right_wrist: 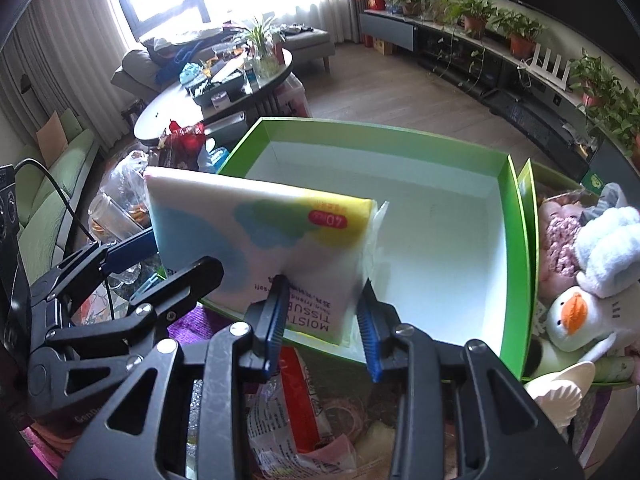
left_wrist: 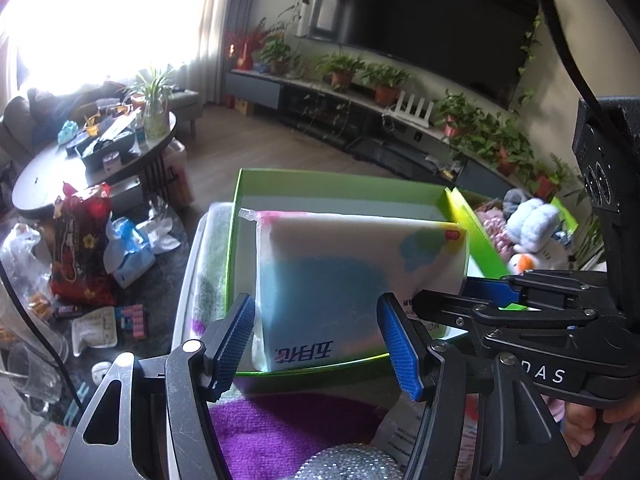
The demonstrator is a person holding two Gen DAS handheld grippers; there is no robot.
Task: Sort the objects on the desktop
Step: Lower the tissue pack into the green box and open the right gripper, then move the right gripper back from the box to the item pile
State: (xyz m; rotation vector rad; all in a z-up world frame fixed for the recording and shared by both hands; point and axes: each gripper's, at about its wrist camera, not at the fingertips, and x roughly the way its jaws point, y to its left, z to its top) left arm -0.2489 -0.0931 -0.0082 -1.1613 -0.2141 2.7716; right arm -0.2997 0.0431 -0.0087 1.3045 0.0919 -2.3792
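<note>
Right gripper (right_wrist: 322,320) with its jaws closed on the lower edge of a soft tissue pack (right_wrist: 264,236), held upright over the near wall of an open green box (right_wrist: 516,256) whose white floor is bare. Left gripper (left_wrist: 318,344) with jaws spread wide, one pad on either side of the pack (left_wrist: 352,280) and neither visibly touching it. The right gripper's arm (left_wrist: 532,320) crosses the left view at right.

Handling, as judged: the pack is light, its plastic film slick and its contents compressible, so the wrapper dents where the pads bite; a grip across the short, thick edge seems firmer than one on the flat printed faces. Nothing here is fragile, and a short drop into the box should do no harm.

A second green box (right_wrist: 532,208) just beside the first holds plush toys (right_wrist: 576,312). Loose packets (right_wrist: 296,412) lie on the surface below the jaws.
</note>
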